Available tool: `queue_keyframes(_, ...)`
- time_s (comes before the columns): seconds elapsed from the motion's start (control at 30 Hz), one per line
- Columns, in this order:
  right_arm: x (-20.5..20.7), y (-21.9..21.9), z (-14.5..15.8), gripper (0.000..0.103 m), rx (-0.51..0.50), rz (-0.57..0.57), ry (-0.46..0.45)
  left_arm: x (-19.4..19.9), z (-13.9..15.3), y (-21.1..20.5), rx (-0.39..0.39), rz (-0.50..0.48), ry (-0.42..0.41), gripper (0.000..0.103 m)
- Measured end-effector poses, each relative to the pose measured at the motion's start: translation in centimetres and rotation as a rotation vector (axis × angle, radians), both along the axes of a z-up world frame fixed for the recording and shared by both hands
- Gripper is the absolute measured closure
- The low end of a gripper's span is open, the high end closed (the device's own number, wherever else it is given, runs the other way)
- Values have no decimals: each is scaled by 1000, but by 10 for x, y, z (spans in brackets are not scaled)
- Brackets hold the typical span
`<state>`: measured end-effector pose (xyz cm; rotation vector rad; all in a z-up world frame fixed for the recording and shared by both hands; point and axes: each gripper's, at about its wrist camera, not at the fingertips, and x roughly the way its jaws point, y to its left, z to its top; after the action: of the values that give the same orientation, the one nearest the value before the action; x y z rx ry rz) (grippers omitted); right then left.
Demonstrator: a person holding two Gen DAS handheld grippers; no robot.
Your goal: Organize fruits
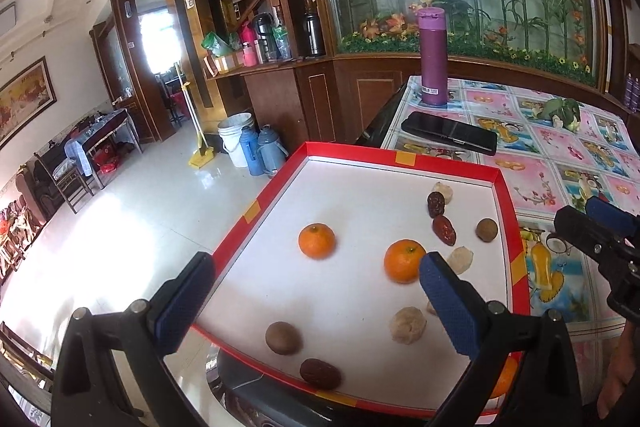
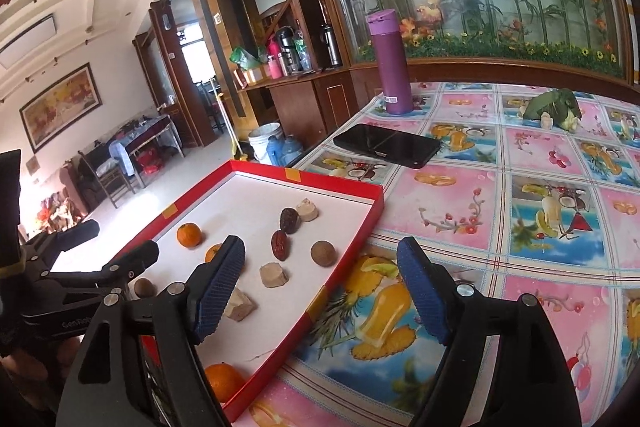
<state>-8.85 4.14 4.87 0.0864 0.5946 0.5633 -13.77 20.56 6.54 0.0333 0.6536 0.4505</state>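
Observation:
A red-rimmed tray point(image 1: 400, 153) point(image 2: 304, 179) with a white floor holds scattered fruit. Two oranges point(image 1: 317, 241) point(image 1: 404, 261) lie mid-tray, with dark red dates point(image 1: 444, 230), a brown longan point(image 1: 487, 229) and pale peeled chunks point(image 1: 407, 325) around them. A third orange point(image 2: 224, 381) rests in the tray's near corner. My left gripper point(image 1: 316, 303) hangs open over the tray's near half with nothing gripped. My right gripper point(image 2: 322, 291) is open and straddles the tray's right rim, with nothing between its pads. The right gripper point(image 1: 600, 227) also shows at the edge of the left wrist view.
On the flowered tablecloth point(image 2: 500, 195) beyond the tray lie a black phone point(image 1: 448, 133) point(image 2: 386, 145), a tall purple flask point(image 1: 433, 57) point(image 2: 390, 63) and a green vegetable point(image 2: 554, 107). The table's left edge drops to the tiled floor beside the tray.

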Motion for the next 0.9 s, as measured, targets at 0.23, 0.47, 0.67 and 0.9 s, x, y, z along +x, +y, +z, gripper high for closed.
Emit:
queue_keyframes(0.23, -4, 4, 0, 25, -19, 13, -18, -2, -6, 3, -42, 0, 2, 0)
queue_keyframes(0.47, -4, 4, 0, 25, -20, 16, -14, -3, -8, 5, -47, 36, 9, 0)
queue_keyframes(0.67, -3, 4, 0, 25, -19, 18, -17, -3, -10, 6, -47, 53, 20, 0)
queue_keyframes(0.9, -5, 4, 1, 25, -20, 21, -19, -3, -11, 5, -51, 51, 26, 0)
